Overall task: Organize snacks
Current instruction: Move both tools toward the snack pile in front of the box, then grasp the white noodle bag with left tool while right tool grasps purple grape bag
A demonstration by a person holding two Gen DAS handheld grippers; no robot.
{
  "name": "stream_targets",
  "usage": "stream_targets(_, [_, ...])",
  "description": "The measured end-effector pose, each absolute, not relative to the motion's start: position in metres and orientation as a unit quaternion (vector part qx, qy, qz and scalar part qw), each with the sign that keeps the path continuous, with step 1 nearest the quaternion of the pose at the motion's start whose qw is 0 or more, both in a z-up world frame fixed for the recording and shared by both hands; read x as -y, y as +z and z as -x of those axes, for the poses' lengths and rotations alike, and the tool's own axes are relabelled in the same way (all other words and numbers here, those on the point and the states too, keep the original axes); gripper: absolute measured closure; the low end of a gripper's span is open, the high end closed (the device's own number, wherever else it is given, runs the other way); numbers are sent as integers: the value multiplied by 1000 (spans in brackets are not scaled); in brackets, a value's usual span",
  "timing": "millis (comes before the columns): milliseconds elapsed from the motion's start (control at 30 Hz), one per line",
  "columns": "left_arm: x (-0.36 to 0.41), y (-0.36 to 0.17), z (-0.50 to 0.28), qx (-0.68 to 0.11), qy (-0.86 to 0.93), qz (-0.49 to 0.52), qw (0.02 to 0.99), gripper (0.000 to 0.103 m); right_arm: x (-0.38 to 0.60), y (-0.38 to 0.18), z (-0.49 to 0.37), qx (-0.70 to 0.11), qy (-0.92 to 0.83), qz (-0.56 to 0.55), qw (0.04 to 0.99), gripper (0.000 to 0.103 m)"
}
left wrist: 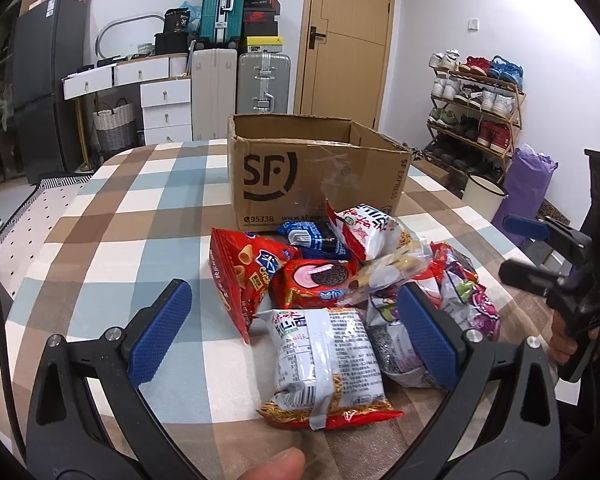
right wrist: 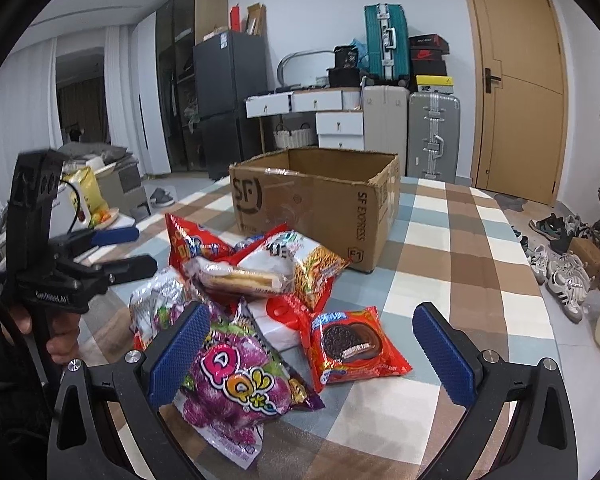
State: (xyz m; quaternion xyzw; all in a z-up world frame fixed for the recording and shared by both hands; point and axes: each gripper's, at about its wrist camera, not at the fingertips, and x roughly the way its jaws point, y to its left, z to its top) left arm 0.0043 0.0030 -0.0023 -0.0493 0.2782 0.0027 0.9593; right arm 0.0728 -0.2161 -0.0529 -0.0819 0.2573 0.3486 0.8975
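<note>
Nearest the left wrist camera, the left gripper hangs low over the checked worktop with its jaws spread wide, and a silver-and-red noodle packet lies flat between the blue pads without touching either. On the right side, the right gripper is likewise wide apart and holds nothing; a purple candy bag lies under and just beside its left pad, and a red Oreo packet rests on the cloth between the two pads. Behind these, the snacks form a loose heap: a red cone-snack bag stands tilted at the pile's left edge, a clear-wrapped wafer pack lies on top, a second noodle packet leans up against the others, and a blue cookie packet sits close to the box. Beyond the heap stands an open cardboard box printed with SF, upright on the worktop, its visible interior showing bare cardboard. Farther back are suitcases, white drawers, a wooden door and a shoe rack.
</note>
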Motion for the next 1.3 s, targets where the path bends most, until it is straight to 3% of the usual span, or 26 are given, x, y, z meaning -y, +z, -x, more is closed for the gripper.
stream_targets(967, [0,-39,-35,-412,-22,30,910,1,181,-80,-59,-351,440,138,815,0])
stream_targets(1133, [3,-48,-43,-427,-15,30,904,1,173,-89,-66,-369,427,140,814,5])
stream_targets(1200, [4,-50,-44,-428,-23,29,903,10,172,-89,-67,-368,430,137,813,12])
stream_targets(1300, [6,-49,-43,-429,-52,41,901,42,172,-89,-66,-368,432,135,812,15])
